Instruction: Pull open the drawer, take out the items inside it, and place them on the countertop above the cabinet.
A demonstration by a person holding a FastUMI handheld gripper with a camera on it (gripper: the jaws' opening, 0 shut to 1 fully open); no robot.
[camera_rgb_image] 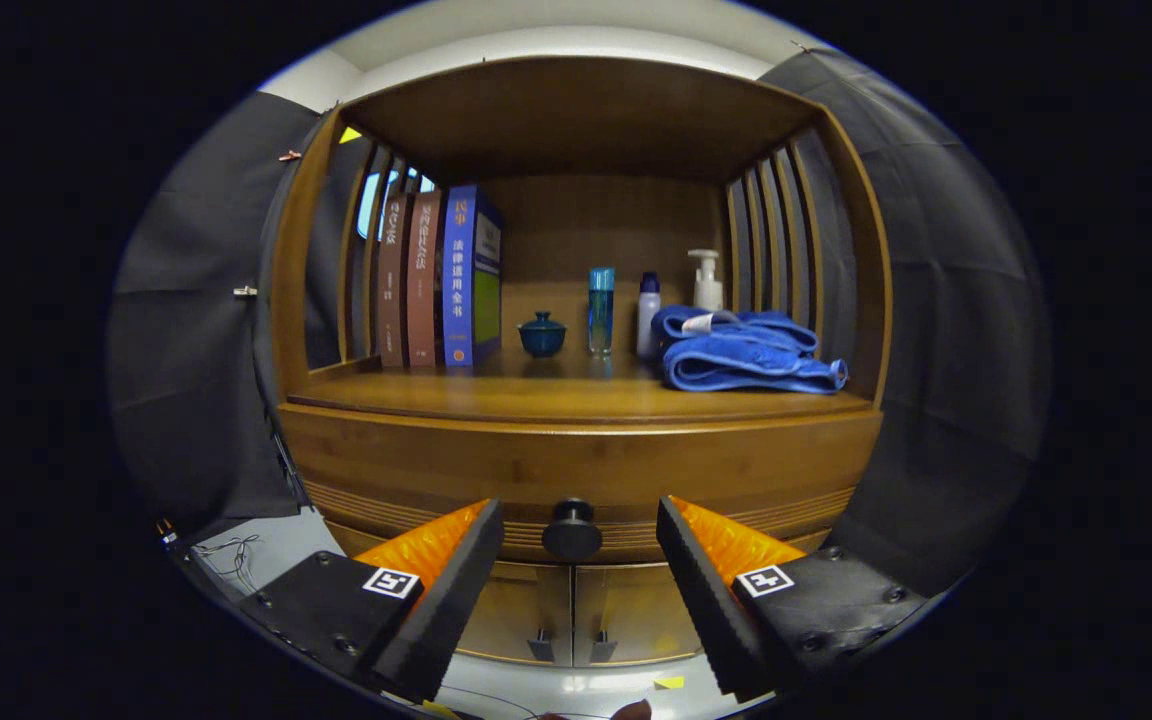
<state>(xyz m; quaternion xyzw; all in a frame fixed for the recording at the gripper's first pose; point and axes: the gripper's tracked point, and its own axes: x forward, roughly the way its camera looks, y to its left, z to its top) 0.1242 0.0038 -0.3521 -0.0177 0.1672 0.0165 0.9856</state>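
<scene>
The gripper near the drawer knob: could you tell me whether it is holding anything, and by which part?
Nothing is held. The gripper is open, its fingers apart on either side of the drawer knob, touching nothing.

Chinese titles on book spines

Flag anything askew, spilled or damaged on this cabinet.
Nothing stands out. The books, lidded cup and bottles stand upright, the blue towel lies folded. The drawer is closed, its knob between the open gripper's fingers.
</scene>
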